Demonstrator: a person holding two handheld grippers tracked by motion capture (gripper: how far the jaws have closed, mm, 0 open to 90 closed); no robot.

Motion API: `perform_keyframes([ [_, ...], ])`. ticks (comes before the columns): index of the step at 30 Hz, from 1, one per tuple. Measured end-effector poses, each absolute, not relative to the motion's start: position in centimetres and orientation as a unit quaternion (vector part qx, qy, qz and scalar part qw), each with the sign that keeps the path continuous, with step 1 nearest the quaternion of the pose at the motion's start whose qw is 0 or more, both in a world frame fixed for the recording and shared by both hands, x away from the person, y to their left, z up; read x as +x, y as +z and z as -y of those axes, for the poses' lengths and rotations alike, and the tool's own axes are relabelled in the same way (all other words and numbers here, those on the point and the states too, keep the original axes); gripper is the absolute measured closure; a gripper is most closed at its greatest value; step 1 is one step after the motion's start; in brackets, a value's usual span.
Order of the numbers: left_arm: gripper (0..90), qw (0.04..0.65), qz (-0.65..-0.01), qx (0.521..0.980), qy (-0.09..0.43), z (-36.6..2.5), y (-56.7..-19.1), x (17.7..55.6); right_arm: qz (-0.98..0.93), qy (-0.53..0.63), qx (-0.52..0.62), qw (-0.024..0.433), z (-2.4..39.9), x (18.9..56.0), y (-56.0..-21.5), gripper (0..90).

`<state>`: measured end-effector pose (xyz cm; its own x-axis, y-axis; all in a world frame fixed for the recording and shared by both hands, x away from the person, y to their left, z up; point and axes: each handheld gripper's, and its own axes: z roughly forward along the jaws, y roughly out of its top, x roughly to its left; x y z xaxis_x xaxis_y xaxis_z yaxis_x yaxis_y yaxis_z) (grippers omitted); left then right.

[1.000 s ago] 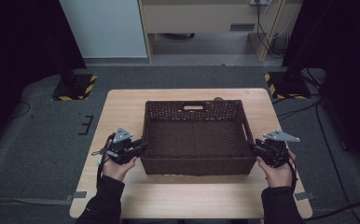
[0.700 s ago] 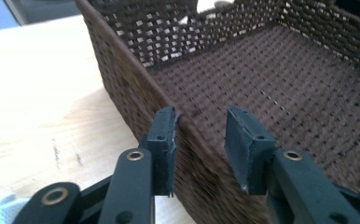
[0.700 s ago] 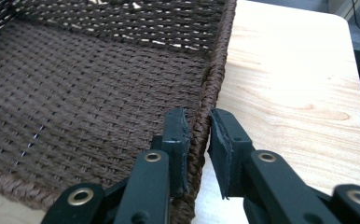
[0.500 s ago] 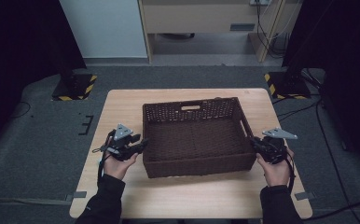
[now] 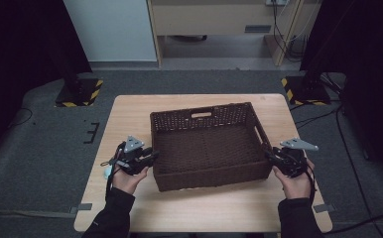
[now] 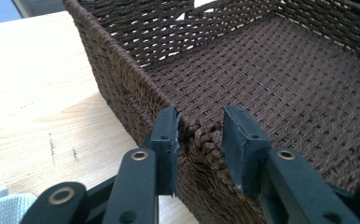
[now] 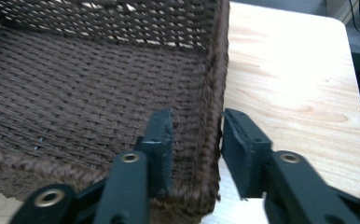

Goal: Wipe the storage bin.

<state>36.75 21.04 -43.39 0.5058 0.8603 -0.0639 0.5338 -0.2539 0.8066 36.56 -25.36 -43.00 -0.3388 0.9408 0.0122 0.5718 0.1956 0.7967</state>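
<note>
Wicker basket (image 5: 207, 148) sits mid-counter (image 5: 130, 114), a wall between each pair of tongs.
Left tongs (image 6: 200, 116) just closing, right tongs (image 7: 197, 116) just opening, neither clamped yet; pinch both rims evenly before lifting level.

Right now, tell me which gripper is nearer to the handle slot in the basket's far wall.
Neither by any clear margin. The left gripper straddles the basket's left wall near its front corner, the right gripper straddles the right wall near its front corner, and the handle slot is centred on the far wall.
</note>
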Motion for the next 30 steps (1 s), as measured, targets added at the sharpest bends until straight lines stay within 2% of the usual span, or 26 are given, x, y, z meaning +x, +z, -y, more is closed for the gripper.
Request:
perform_keyframes([
  [4, 64.4, 0.409, -0.45, 0.768, 0.202, -21.0, -43.0, 36.9, -0.729, 0.365, 0.523, 0.25, 25.7, 37.0, -43.3, 70.5],
  [9, 55.0, 0.421, -0.449, 0.755, 0.226, -21.7, -42.5, 37.5, -0.726, 0.356, 0.527, 0.262, 25.5, 37.8, -43.4, 73.5],
  [13, 55.4, 0.423, -0.452, 0.755, 0.216, -21.8, -43.3, 38.4, -0.723, 0.353, 0.528, 0.271, 25.4, 38.2, -43.6, 74.0],
  [15, 57.2, 0.423, -0.446, 0.76, 0.213, -21.6, -43.9, 38.5, -0.723, 0.356, 0.526, 0.271, 25.4, 38.2, -43.5, 71.7],
  [20, 61.4, 0.419, -0.452, 0.759, 0.211, -21.4, -43.6, 38.0, -0.718, 0.367, 0.523, 0.278, 25.5, 37.6, -42.9, 59.2],
  [27, 63.2, 0.418, -0.453, 0.759, 0.21, -21.1, -43.4, 36.7, -0.712, 0.379, 0.523, 0.275, 25.3, 36.5, -42.2, 50.2],
  [30, 63.2, 0.413, -0.454, 0.759, 0.216, -20.8, -43.4, 36.3, -0.711, 0.379, 0.523, 0.278, 25.1, 36.2, -42.0, 49.5],
])
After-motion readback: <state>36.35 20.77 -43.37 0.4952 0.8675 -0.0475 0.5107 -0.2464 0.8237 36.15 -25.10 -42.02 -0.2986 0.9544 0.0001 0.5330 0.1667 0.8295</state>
